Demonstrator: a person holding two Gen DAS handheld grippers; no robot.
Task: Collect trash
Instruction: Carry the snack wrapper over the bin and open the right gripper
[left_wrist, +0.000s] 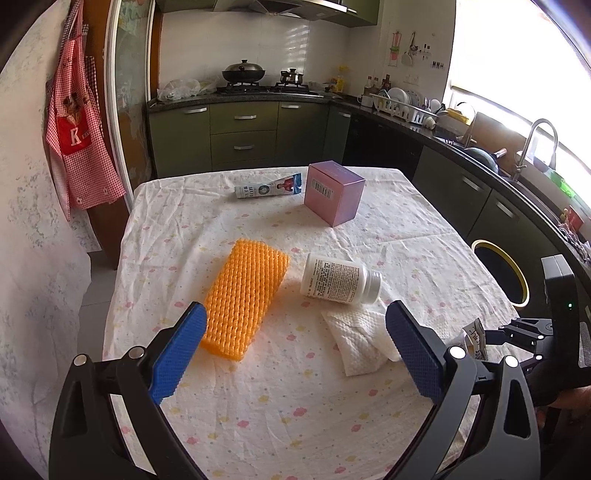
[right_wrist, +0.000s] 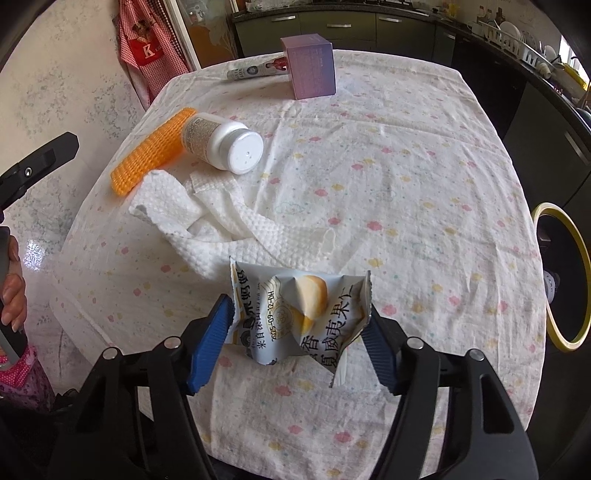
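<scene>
Cloth-covered table (left_wrist: 258, 398): sponge (left_wrist: 243, 299), bottle (left_wrist: 338, 278), tissue (left_wrist: 360, 341).

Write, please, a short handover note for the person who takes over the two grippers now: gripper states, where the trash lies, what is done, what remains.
Right hand-held gripper: pads touching both edges of the snack wrapper; it looks gripped.
Left hand-held gripper: open, empty, above the table.
On the table: orange foam net, white bottle lying on its side, crumpled paper towel, and farther back a tube and a pink box.
Bin with yellow rim: beside the table, on the right.
Done: no drop visible yet.
Left: drop the wrapper in the bin, then collect the rest.
</scene>
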